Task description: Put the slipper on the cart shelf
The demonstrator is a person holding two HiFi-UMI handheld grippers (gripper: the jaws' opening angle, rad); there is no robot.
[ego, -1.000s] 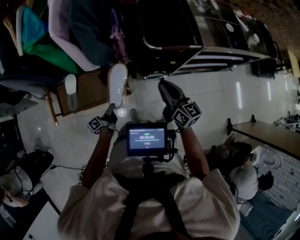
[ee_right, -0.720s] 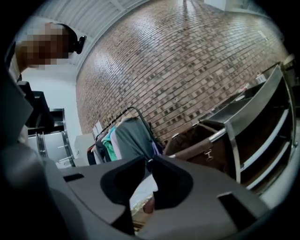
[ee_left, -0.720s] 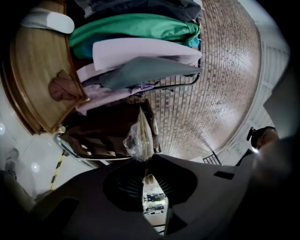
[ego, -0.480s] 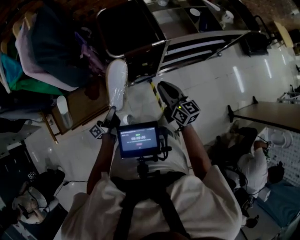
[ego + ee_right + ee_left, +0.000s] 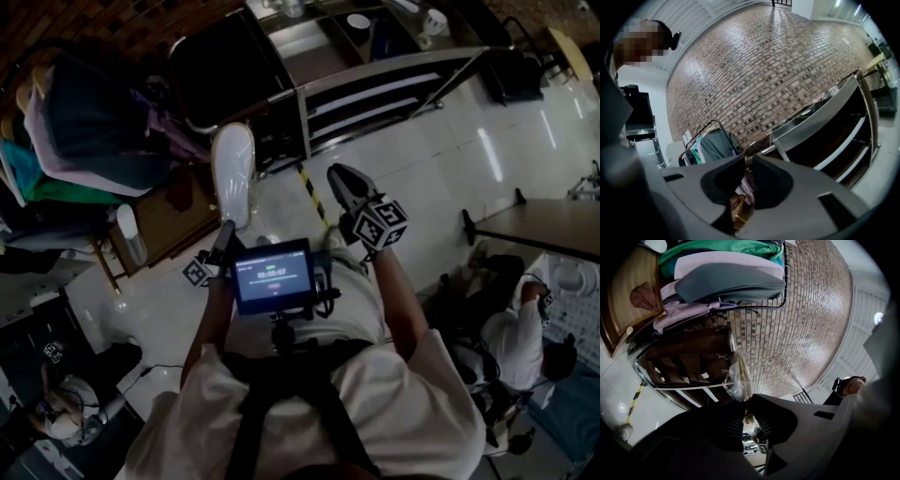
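Observation:
A white slipper (image 5: 232, 173) stands upright out of my left gripper (image 5: 226, 232), which is shut on its lower end. In the left gripper view the left gripper (image 5: 746, 401) has its jaws close together, and the slipper itself is lost in shadow. My right gripper (image 5: 343, 185) is held up beside it, shut and empty; the right gripper (image 5: 747, 160) shows its tips almost touching. The metal cart (image 5: 375, 80) with dark shelves stands just ahead on the white floor. The cart (image 5: 679, 376) lies lower left of the left jaws, and the cart (image 5: 825, 126) right of the right jaws.
A clothes rack (image 5: 84, 122) full of garments fills the left. Below it are a wooden stool (image 5: 178, 202) and a white cylinder (image 5: 129, 234). Yellow-black tape (image 5: 314, 192) marks the floor. At the right a table (image 5: 553, 225) stands above a seated person (image 5: 516, 337).
The cart has come nearer and shifted toward the middle of the head view. Both grippers keep their pose, the slipper still held in the left one.

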